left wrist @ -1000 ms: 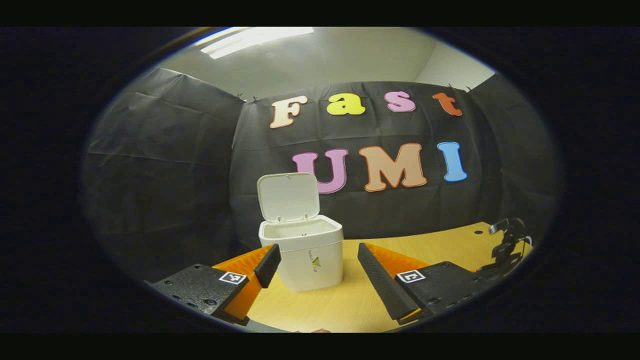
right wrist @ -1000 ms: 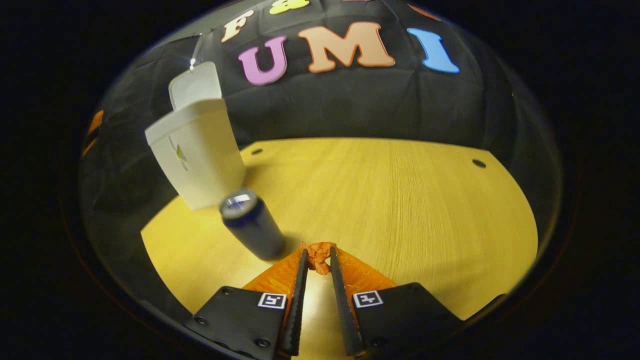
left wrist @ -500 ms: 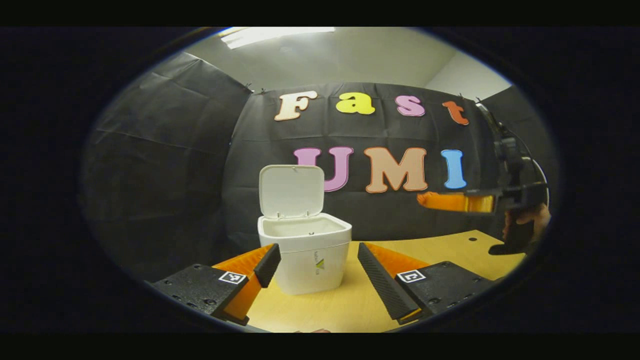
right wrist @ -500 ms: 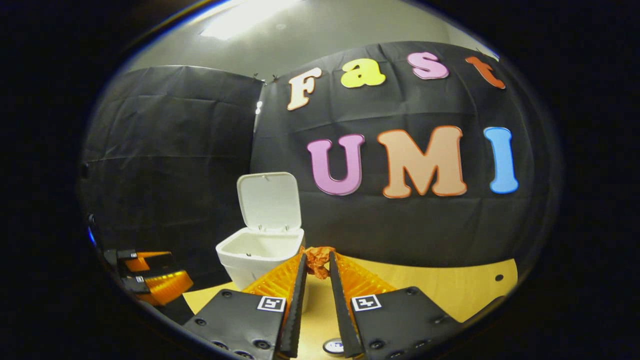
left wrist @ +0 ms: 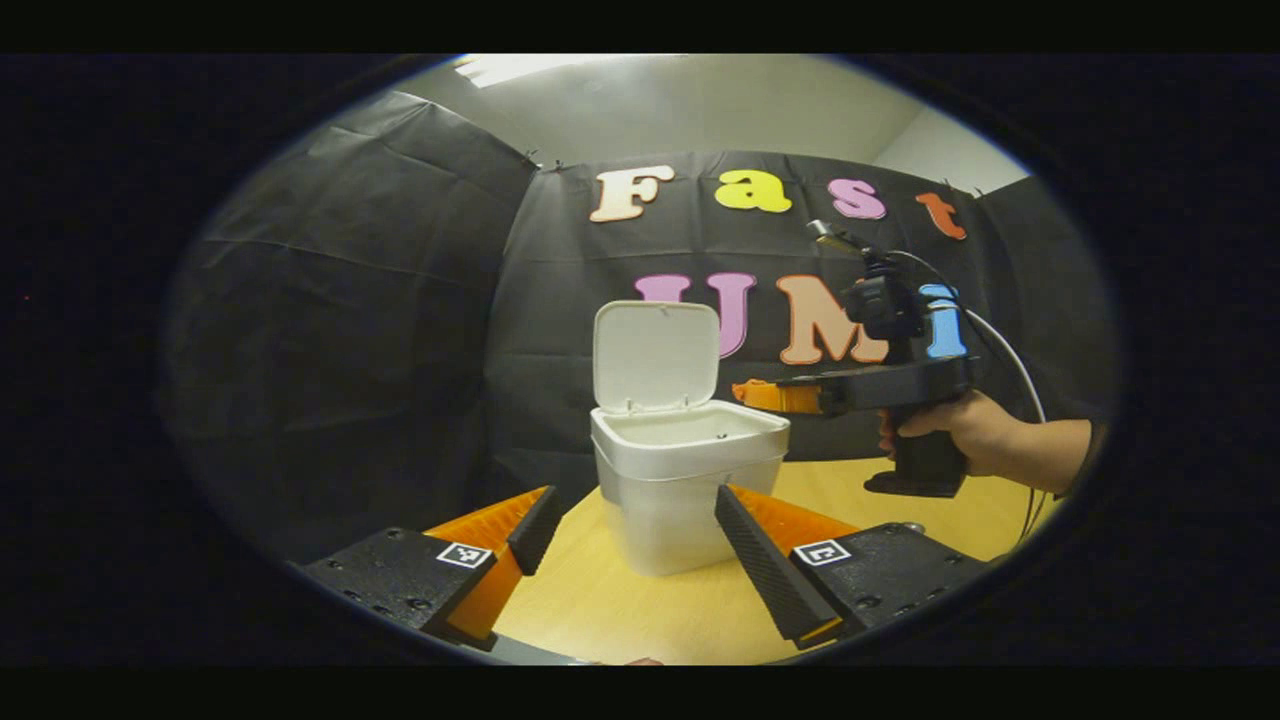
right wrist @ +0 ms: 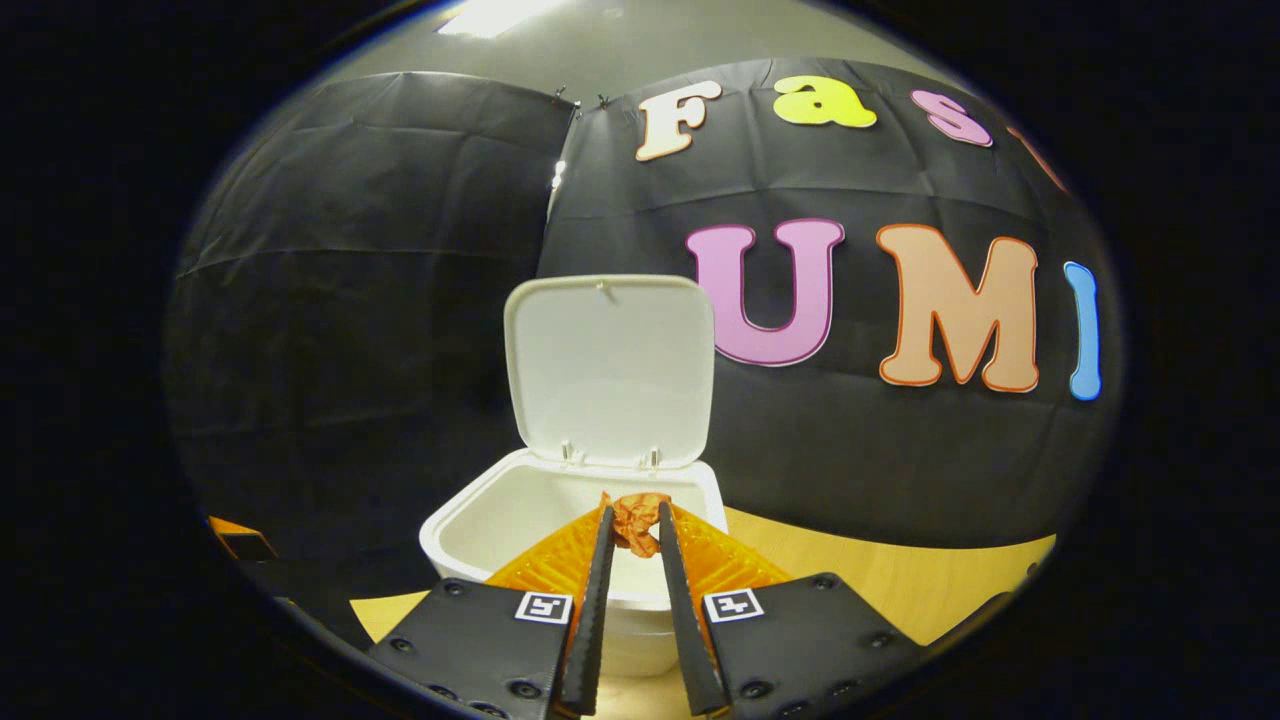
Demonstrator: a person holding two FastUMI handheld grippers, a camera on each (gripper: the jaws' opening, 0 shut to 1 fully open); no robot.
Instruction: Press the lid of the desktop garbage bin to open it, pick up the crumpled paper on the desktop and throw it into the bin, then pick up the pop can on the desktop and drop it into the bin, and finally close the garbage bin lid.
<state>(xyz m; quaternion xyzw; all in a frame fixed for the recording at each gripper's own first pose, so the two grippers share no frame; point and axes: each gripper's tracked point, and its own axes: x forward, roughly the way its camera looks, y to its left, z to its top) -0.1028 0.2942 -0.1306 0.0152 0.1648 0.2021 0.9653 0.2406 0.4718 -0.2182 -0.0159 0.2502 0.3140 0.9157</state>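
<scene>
item: paper (right wrist: pixel 638 520), clenched between the right gripper (right wrist: pixel 634 528) tips over the open bin (right wrist: pixel 470 525). left gripper (left wrist: pixel 632 525) released, idle. we carry it past the rim, then let go.

The booth is dim, lit from a ceiling light (left wrist: pixel 510 68) overhead that flares white near the top in both views. The black wall cloth (right wrist: pixel 360 250) swallows most of it. The white bin lid (right wrist: pixel 608 370) catches the light brightly. Straight edges bow toward the rims, and detail there softens, perhaps slightly blurred.
</scene>
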